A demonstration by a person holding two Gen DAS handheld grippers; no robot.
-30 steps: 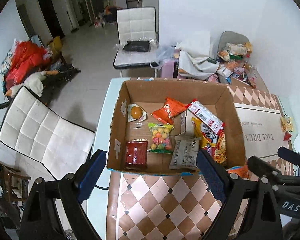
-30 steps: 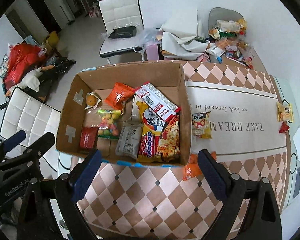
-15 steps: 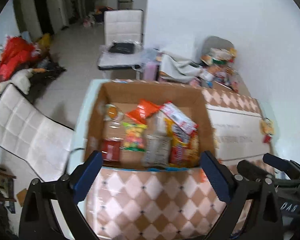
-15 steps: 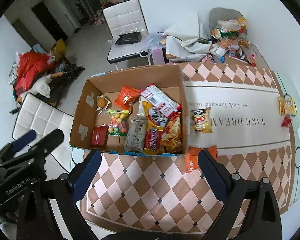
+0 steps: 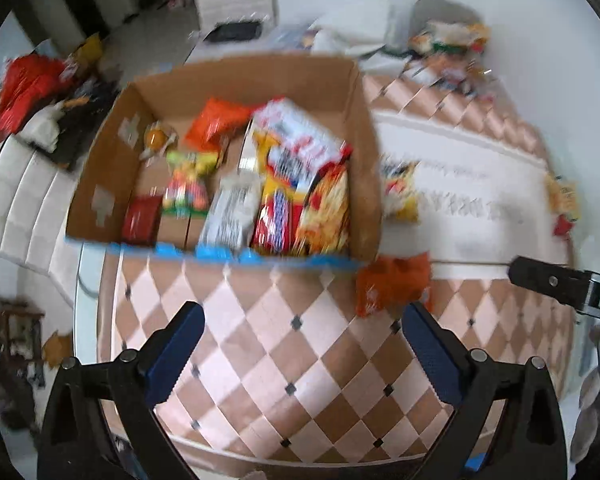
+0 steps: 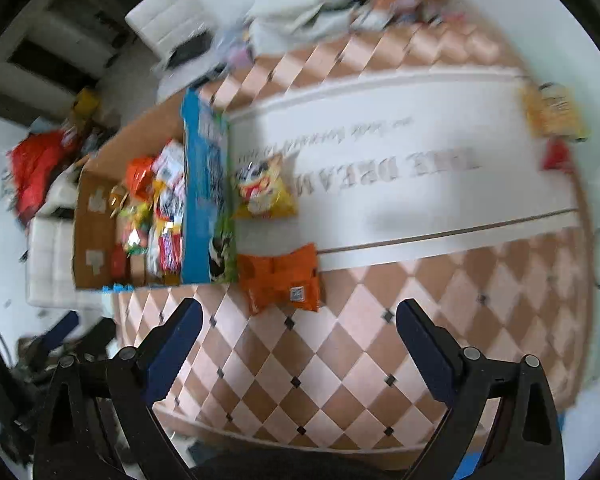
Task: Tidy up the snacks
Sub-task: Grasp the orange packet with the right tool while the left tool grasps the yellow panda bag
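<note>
While both jaws stand wide and empty, orange snack packet (image 6: 279,279) lies on worktop (image 6: 340,360) just beyond right hand-held gripper (image 6: 298,342), touching cardboard box (image 6: 204,184); left hand-held gripper (image 5: 302,346) over checkered cloth, packet ahead-right

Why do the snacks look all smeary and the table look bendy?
Left wrist view: the cardboard box and its snacks are smeared by motion blur. Right wrist view: blurred too, with the tablecloth bulging from the fisheye lens; the nearby grippers stay sharp.
</note>
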